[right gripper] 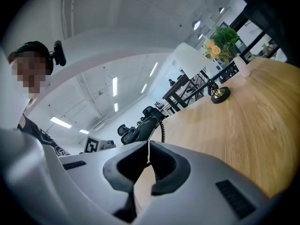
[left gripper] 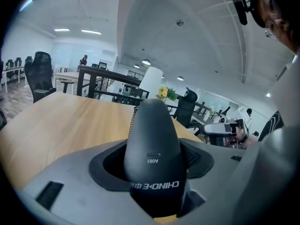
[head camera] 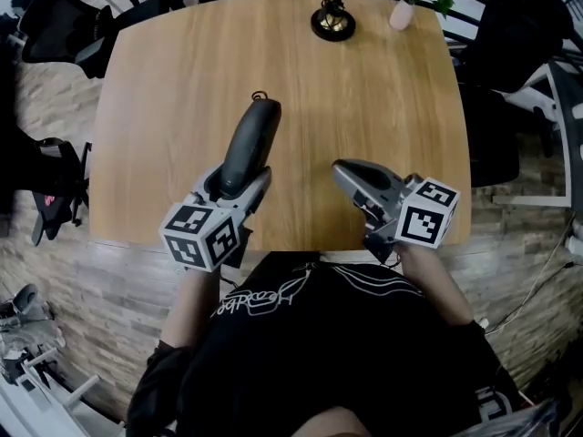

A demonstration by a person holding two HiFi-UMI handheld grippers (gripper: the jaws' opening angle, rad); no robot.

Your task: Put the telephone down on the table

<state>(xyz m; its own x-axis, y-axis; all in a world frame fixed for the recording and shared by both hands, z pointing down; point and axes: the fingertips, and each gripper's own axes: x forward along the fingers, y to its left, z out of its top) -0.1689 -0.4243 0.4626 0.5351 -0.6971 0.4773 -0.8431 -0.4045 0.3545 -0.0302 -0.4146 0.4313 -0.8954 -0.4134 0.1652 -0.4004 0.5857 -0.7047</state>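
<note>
Left gripper [head camera: 239, 188] gripping handset [head camera: 252, 139] between wide-spread fingers, holding it over tabletop [head camera: 383, 98] near front edge. Right gripper [head camera: 346, 173] hovering over tabletop, fingers pressing together, holding nothing.

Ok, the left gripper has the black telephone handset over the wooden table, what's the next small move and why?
Probably lower the left gripper until the black telephone handset rests on the wooden table. Its jaws clamp the handset's lower end, and it appears to hang above bare wood.
</note>
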